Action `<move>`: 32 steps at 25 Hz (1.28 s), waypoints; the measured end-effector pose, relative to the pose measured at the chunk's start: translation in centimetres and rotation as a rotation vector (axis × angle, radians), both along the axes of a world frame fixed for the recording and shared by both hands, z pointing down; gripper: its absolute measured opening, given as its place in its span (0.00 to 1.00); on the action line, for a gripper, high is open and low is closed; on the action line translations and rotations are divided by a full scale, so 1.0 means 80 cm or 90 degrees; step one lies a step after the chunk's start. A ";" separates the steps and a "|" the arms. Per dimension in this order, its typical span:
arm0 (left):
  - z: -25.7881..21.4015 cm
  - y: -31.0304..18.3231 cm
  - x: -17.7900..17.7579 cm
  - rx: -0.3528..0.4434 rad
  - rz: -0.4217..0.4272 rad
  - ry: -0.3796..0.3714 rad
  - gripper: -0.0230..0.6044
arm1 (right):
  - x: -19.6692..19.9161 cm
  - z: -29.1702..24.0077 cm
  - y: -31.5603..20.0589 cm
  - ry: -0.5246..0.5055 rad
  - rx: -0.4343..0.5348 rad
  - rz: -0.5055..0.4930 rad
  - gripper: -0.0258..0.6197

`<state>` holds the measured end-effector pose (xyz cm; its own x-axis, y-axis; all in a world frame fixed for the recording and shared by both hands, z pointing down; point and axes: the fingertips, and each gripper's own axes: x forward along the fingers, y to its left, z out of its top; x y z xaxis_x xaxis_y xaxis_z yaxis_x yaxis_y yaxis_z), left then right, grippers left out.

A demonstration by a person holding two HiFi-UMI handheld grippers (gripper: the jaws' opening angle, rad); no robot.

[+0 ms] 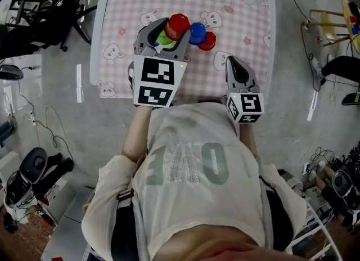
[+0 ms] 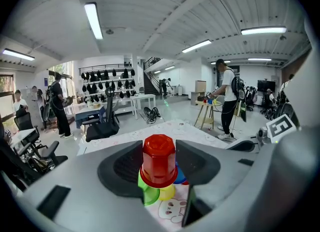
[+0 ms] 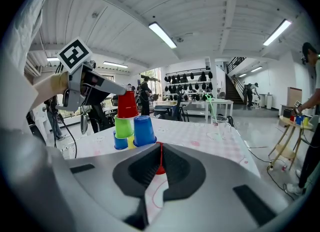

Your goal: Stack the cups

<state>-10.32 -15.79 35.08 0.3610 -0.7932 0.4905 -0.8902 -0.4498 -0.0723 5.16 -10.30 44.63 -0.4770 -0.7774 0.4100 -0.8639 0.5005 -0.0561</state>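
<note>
My left gripper is clamped on the inverted red cup, which sits atop the green cup mid-table. A blue cup and a second red cup stand just beside them. My right gripper, jaws pressed together, hovers near the front edge. Bare cloth lies to its right.

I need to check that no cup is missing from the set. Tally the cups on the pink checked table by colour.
Red plastic cup: 2
Blue plastic cup: 2
Green plastic cup: 1
Yellow plastic cup: 1
Clear plastic cup: 1
Total: 7
</note>
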 end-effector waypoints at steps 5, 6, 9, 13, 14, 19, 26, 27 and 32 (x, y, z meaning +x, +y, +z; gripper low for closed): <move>-0.002 0.001 0.001 0.005 0.004 0.018 0.38 | -0.006 0.000 0.000 -0.001 0.001 -0.007 0.09; -0.002 0.001 0.000 0.006 0.004 0.016 0.38 | -0.007 0.000 0.000 -0.001 0.002 -0.008 0.09; -0.006 0.003 0.000 0.013 0.006 0.013 0.38 | -0.009 -0.002 0.001 -0.002 0.002 -0.009 0.09; -0.020 0.005 0.001 0.034 0.009 0.020 0.38 | -0.010 -0.004 0.000 -0.001 0.004 -0.010 0.09; -0.025 0.005 0.001 0.041 0.008 0.023 0.38 | -0.010 -0.004 0.000 -0.001 0.005 -0.010 0.09; -0.066 -0.004 -0.013 0.113 -0.014 0.034 0.38 | -0.013 -0.014 -0.004 -0.002 0.021 -0.014 0.09; -0.167 -0.008 -0.082 0.300 -0.093 0.056 0.38 | -0.021 -0.042 -0.011 -0.003 0.061 -0.019 0.09; -0.177 -0.003 -0.091 0.322 -0.101 0.062 0.38 | -0.023 -0.047 -0.013 -0.003 0.071 -0.023 0.09; -0.178 0.029 -0.115 0.379 -0.139 0.060 0.21 | -0.043 -0.076 -0.025 -0.010 0.119 -0.045 0.09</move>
<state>-19.51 -13.49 20.83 0.1809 -0.9801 -0.0821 -0.9715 -0.1650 -0.1701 1.72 -12.30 38.59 -0.5379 -0.8040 0.2534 -0.8263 0.5624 0.0304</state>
